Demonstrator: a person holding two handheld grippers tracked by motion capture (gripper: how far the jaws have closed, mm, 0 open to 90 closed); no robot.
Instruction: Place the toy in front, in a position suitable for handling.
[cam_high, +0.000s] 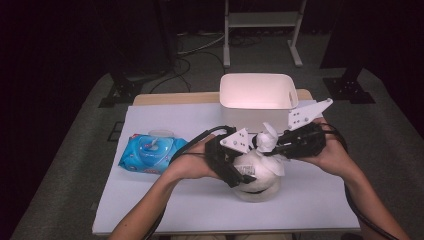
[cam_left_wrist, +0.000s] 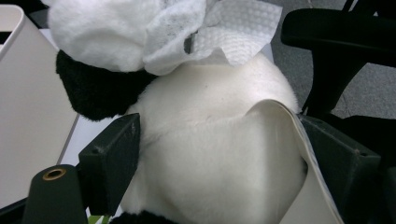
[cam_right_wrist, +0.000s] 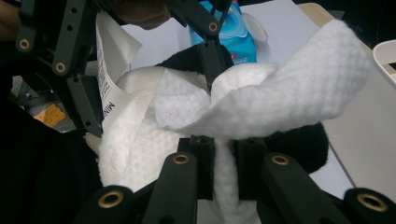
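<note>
While plush toy (cam_high: 256, 172) sits near middle of table (cam_high: 165, 200), my left gripper (cam_high: 235, 167) jaws hug its white belly, pads touching both sides. Right gripper (cam_high: 272, 147) jaws pinch white wipe (cam_high: 266, 140) on top. White bin (cam_high: 257, 92) stands far behind, blue wipe pack (cam_high: 150, 153) lies left.

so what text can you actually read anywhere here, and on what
"MIN": start of a vertical black line on the white sewn-in tag of the panda plush; the rest is cut off.
Blue wet wipes pack: red and white print too blurred to read.
Orange sticker behind the left claw: marks too blurred to read.
</note>
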